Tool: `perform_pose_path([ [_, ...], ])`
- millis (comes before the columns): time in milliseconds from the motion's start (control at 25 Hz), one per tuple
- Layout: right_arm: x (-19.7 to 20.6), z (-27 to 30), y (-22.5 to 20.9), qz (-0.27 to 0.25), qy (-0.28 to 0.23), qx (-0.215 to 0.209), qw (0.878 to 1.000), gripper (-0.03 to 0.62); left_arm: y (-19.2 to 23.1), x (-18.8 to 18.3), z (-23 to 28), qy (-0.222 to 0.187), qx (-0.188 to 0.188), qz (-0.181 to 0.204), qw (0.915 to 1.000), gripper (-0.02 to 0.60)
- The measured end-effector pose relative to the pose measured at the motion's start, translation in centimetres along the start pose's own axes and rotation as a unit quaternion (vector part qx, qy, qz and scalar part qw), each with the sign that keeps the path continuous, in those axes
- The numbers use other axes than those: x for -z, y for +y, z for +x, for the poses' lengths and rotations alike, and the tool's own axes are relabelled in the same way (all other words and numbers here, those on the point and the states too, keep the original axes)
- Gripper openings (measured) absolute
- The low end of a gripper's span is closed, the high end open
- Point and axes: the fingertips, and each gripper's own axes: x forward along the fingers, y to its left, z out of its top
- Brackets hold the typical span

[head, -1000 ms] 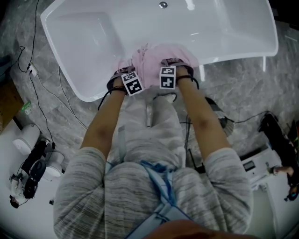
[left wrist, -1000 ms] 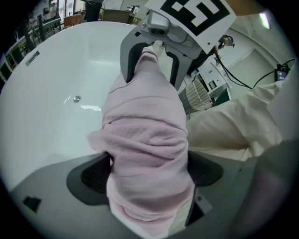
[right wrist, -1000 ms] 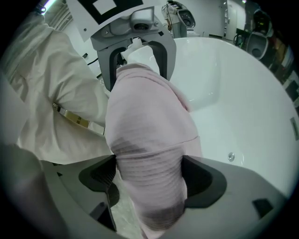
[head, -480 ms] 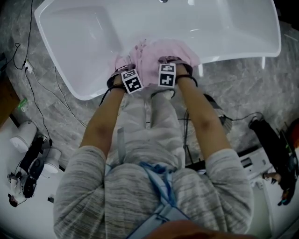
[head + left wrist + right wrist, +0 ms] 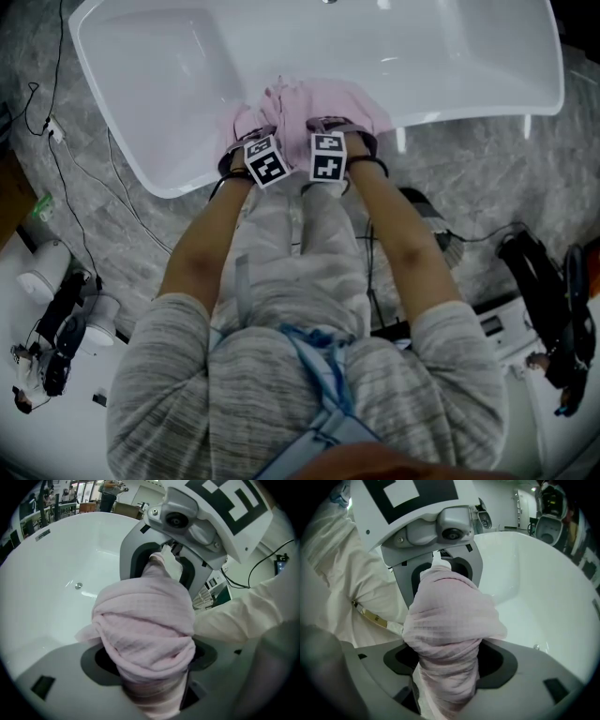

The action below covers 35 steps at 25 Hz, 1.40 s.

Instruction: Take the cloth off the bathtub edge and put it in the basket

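A pink cloth (image 5: 314, 105) lies bunched over the near edge of the white bathtub (image 5: 178, 84). Both grippers are on it, side by side. In the left gripper view the cloth (image 5: 145, 625) fills the gap between the jaws of my left gripper (image 5: 151, 686); they are closing and squeeze it into a narrow neck. My right gripper (image 5: 446, 681) is closing the same way on another fold of the cloth (image 5: 447, 620). From the head view, the left gripper (image 5: 249, 136) and right gripper (image 5: 337, 127) have their tips buried in the fabric.
Cables (image 5: 89, 178) trail over the grey marbled floor left of the tub. Equipment stands at lower left (image 5: 56, 319) and at right (image 5: 553, 309). A white latticed basket-like thing (image 5: 206, 598) shows behind the tub edge. The person's legs are below the grippers.
Both grippers have pushed a little further onto the cloth and drawn closer together. The cloth has gathered into a tighter bunch between them.
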Motion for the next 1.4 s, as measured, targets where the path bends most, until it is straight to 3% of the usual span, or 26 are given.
perform_pose_path([
  [520,-2.2,-4.3,1.3,0.024,-0.033,0.018,0.999,0.194,-1.7,-1.4,-4.3,-0.017,0.009,0.046,0.9988,0.223],
  [800,-2.5,-8.4,2.0,0.049,-0.044,0.053,0.996,0.161,-3.2,-3.2,-7.8,-0.011,0.01,0.065,0.9978,0.196],
  [1400,2.0,-19.7,1.6,0.114,-0.06,0.143,0.981,0.15,-5.7,-13.1,-14.4,-0.011,-0.017,0.141,0.9897,0.195],
])
